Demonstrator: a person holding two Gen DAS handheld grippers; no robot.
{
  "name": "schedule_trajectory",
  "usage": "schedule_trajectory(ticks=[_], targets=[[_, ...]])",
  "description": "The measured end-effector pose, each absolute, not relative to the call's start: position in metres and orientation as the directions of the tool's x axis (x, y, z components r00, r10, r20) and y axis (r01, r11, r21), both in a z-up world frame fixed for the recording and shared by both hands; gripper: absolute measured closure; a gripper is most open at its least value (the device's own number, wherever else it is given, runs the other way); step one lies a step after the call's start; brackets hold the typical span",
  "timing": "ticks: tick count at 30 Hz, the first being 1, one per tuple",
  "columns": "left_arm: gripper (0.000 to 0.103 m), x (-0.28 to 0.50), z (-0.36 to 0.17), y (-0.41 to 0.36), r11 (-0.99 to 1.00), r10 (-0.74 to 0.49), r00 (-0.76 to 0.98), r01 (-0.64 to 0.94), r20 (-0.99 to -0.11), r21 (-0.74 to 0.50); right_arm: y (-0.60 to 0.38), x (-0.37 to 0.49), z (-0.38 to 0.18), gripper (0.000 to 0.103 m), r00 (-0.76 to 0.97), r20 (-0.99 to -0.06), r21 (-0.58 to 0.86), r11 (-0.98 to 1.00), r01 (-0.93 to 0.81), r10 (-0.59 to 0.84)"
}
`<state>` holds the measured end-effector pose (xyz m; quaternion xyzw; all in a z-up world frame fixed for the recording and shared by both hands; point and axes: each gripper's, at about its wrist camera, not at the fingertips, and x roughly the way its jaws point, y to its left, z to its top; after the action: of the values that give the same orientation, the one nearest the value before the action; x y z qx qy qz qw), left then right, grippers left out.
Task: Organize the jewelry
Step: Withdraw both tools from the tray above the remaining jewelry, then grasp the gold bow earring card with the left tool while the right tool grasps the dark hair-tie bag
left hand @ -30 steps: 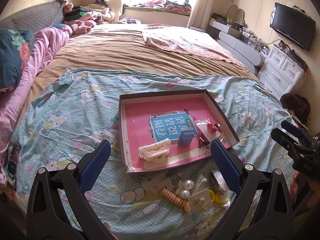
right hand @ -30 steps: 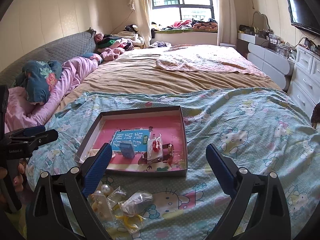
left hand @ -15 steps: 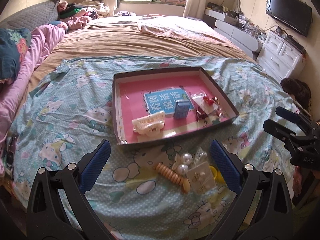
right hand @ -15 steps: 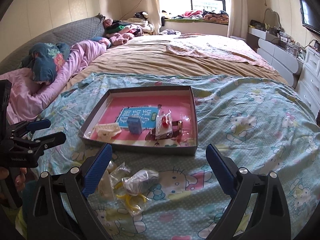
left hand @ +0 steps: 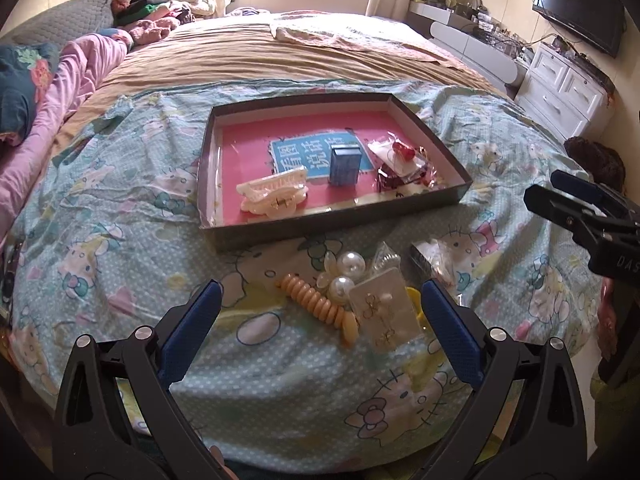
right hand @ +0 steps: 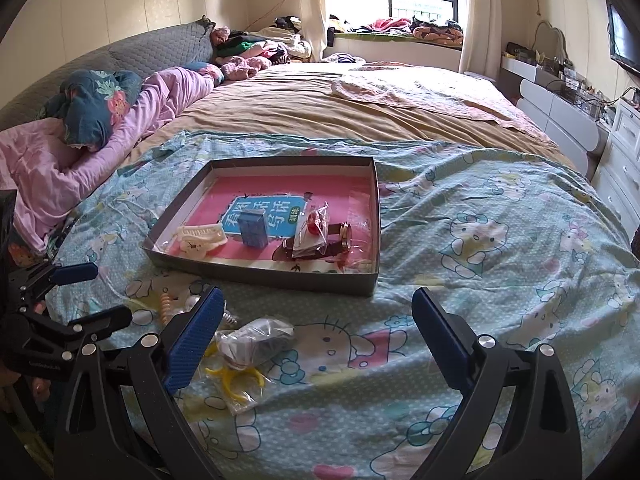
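A dark shallow box (left hand: 456,196) (right hand: 362,280) with a pink floor sits on the Hello Kitty sheet. It holds a cream hair claw (left hand: 274,194), a small blue box (left hand: 344,164) and bagged red trinkets (left hand: 402,162). In front of it lie loose pieces: an orange spiral hair tie (left hand: 320,308), pearl beads (left hand: 346,274), an earring card (left hand: 384,312) and a clear bag (right hand: 254,340) over a yellow piece (right hand: 236,380). My left gripper (left hand: 320,330) is open above the loose pieces. My right gripper (right hand: 316,336) is open and empty, just right of the clear bag.
The bed's front edge lies right under both grippers. Pink and blue bedding (right hand: 100,128) is piled at the left. White drawers (left hand: 564,92) and a wall TV (left hand: 580,26) stand at the right. Each gripper shows in the other's view: the right (left hand: 556,196), the left (right hand: 92,292).
Both grippers have moved forward and down toward the loose pieces in front of the box. Both stay open and empty.
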<state>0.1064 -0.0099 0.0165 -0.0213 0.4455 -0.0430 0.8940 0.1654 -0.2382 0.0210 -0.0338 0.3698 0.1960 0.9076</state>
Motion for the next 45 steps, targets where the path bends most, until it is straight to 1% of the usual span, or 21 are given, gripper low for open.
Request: schedule_trajectory(ticks=[6,13,17,18,20,22,23,25,26,27,31,32,33,35,37,39,45], targets=[[0.010,0.099,-0.001,-0.017,0.994,-0.113,0.564,0.060,-0.818,-0.096,-0.240,0.168,0.007,0.009,0.620,-0.707,0.094,0.914,-0.395,0.340],[0.010,0.088,-0.021,-0.021,0.985,-0.166,0.526,0.052,-0.834,-0.163,-0.237,0.168,-0.007,0.009,0.579,-0.741,0.092,0.906,-0.413,0.340],[0.014,0.085,-0.022,-0.017,0.981,-0.182,0.526,0.045,-0.831,-0.187,-0.236,0.166,-0.013,0.009,0.562,-0.752,0.097,0.901,-0.423,0.345],[0.017,0.085,-0.022,-0.016,0.979,-0.190,0.526,0.044,-0.829,-0.197,-0.236,0.166,-0.014,0.009,0.557,-0.754,0.102,0.900,-0.425,0.349],[0.020,0.084,-0.022,-0.016,0.977,-0.204,0.524,0.051,-0.827,-0.209,-0.234,0.166,-0.019,0.009,0.539,-0.761,0.123,0.895,-0.429,0.362],[0.029,0.083,-0.025,-0.018,0.972,-0.224,0.520,0.061,-0.824,-0.225,-0.233,0.165,-0.022,0.009,0.524,-0.766,0.137,0.890,-0.434,0.373],[0.032,0.083,-0.026,-0.019,0.969,-0.236,0.516,0.065,-0.823,-0.237,-0.232,0.164,-0.024,0.009,0.516,-0.768,0.145,0.887,-0.439,0.380],[0.042,0.083,-0.029,-0.020,0.960,-0.270,0.503,0.071,-0.821,-0.272,-0.230,0.165,-0.026,0.009,0.505,-0.770,0.157,0.883,-0.442,0.390],[0.045,0.083,-0.031,-0.020,0.955,-0.286,0.498,0.073,-0.819,-0.289,-0.230,0.166,-0.027,0.009,0.497,-0.771,0.169,0.880,-0.444,0.399],[0.051,0.084,-0.032,-0.020,0.951,-0.296,0.495,0.074,-0.817,-0.300,-0.230,0.166,-0.028,0.009,0.490,-0.770,0.181,0.876,-0.446,0.409],[0.056,0.083,-0.036,-0.022,0.938,-0.333,0.481,0.081,-0.811,-0.338,-0.228,0.171,-0.030,0.010,0.452,-0.769,0.244,0.861,-0.447,0.453],[0.057,0.083,-0.036,-0.023,0.934,-0.343,0.477,0.083,-0.809,-0.348,-0.227,0.173,-0.030,0.012,0.445,-0.769,0.255,0.858,-0.446,0.459],[0.058,0.084,-0.037,-0.024,0.929,-0.357,0.470,0.085,-0.807,-0.361,-0.226,0.175,-0.032,0.016,0.427,-0.772,0.271,0.853,-0.447,0.470],[0.058,0.085,-0.039,-0.027,0.925,-0.368,0.461,0.093,-0.808,-0.368,-0.223,0.178,-0.035,0.021,0.402,-0.778,0.293,0.845,-0.448,0.483],[0.058,0.086,-0.041,-0.029,0.922,-0.374,0.454,0.095,-0.808,-0.374,-0.219,0.182,-0.039,0.024,0.376,-0.787,0.313,0.841,-0.441,0.490],[0.058,0.089,-0.043,-0.031,0.919,-0.382,0.444,0.092,-0.810,-0.382,-0.217,0.186,-0.043,0.030,0.344,-0.789,0.348,0.831,-0.434,0.510],[0.058,0.095,-0.049,-0.033,0.919,-0.379,0.439,0.074,-0.815,-0.387,-0.213,0.198,-0.054,0.033,0.279,-0.785,0.438,0.814,-0.381,0.553]])
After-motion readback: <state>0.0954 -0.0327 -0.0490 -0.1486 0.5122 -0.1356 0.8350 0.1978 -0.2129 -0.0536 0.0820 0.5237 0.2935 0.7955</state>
